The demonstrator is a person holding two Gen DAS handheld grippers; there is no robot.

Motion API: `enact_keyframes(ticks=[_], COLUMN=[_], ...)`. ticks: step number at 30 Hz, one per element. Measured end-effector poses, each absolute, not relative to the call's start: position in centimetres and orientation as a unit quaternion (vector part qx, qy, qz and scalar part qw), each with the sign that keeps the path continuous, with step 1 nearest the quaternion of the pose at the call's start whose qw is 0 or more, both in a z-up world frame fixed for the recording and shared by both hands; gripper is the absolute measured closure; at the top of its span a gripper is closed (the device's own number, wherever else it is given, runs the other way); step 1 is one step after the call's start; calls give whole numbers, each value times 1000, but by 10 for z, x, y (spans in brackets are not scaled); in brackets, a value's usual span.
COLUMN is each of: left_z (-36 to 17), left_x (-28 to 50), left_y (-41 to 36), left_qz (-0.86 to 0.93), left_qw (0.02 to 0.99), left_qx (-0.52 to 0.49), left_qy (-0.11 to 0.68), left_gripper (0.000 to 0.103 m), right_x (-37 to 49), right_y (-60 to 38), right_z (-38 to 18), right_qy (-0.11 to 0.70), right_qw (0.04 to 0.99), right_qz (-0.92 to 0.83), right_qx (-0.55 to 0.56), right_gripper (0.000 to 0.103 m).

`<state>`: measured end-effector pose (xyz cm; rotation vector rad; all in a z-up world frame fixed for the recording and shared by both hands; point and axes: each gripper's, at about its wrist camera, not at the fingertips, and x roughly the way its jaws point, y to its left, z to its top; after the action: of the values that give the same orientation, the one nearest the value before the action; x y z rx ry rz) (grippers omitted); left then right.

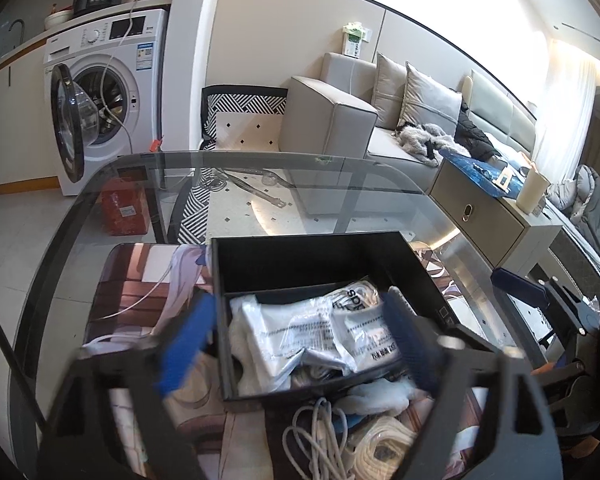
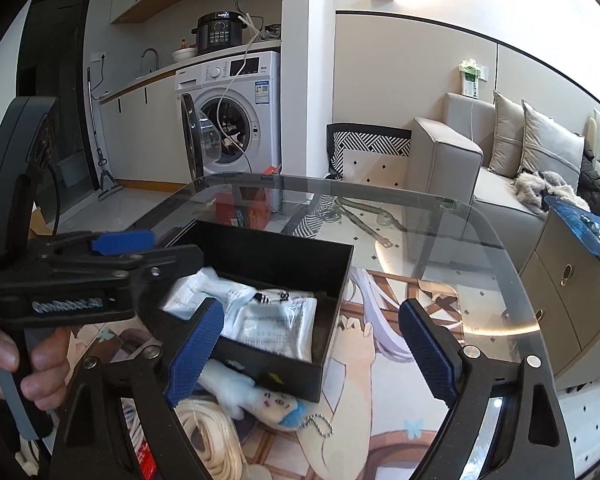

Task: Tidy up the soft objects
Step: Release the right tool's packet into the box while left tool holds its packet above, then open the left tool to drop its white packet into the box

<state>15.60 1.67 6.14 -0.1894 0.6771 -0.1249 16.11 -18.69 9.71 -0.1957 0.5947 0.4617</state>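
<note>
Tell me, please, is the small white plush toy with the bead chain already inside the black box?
No, the small white plush toy lies outside the black box, against its near wall.

We see a bright room, with daylight blowing out the curtained window (image 1: pixel 568 92) on the right of the left wrist view and a white overexposed patch at the upper right of the right wrist view. The glass tabletop (image 2: pixel 440 216) carries a curved glare streak and pale reflections. Fisheye distortion bends walls and table edges, and dark vignetting fills the corners. The left claw (image 1: pixel 296 340) is smeared by motion blur; the right claw (image 2: pixel 312 356) looks sharp.
</note>
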Motion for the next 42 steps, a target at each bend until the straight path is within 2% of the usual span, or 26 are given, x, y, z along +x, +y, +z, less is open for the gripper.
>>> enact_keyframes(ticks=[2,7,27,42], left_z=[64,60,28,22], left_x=[147,128,68,64], left_y=[20,23,17,25], left_qz=[-58,-47,-44,-39], left_qw=[939,940,935,929], left_qx=[-92,-78,-44,-64], left_qy=[326,329,350,362], left_gripper=[0,0,0,0], right_x=[156,141,110,104], right_y=[-189,-196,-194,-166], right_z=[97,91,67,33], right_qy=[290,297,328,377], right_qw=[926,924,905,870], right_qz=[225,224,256,289], right_qx=[-93,-89,-92,-128], right_gripper=[8,1,1,1])
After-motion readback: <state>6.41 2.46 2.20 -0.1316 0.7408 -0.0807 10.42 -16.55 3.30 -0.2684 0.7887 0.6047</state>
